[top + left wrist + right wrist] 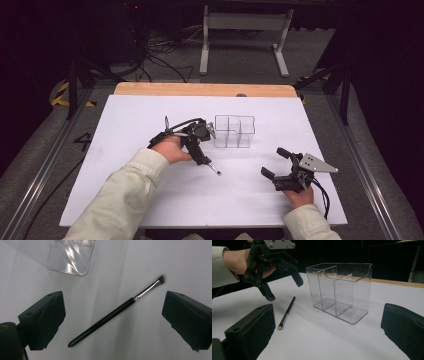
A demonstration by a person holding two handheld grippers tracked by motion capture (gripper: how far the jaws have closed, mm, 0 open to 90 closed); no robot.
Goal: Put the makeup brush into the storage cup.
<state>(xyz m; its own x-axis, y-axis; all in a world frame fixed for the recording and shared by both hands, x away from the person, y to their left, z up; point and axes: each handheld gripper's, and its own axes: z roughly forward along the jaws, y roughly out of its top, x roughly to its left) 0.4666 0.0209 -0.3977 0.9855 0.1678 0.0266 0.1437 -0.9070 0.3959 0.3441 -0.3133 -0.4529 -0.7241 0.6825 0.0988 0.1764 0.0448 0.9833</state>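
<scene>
The left gripper is hovering wide-jawed over a slim black makeup brush beside a clear plastic compartment organiser, while the right gripper is waiting, jaws wide.

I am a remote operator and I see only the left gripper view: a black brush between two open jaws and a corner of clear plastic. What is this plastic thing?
Observer: A clear organizer standing upright on the white table, with dividers making several compartments. They look empty.

Operator: Is the left gripper touching the brush?

Observer: No. In the right gripper view the left gripper hangs above the brush, jaws open, apart from it.

Operator: Where is the other gripper?

Observer: The high view shows the right gripper open near the table's right front, away from the brush and the organizer.
</scene>
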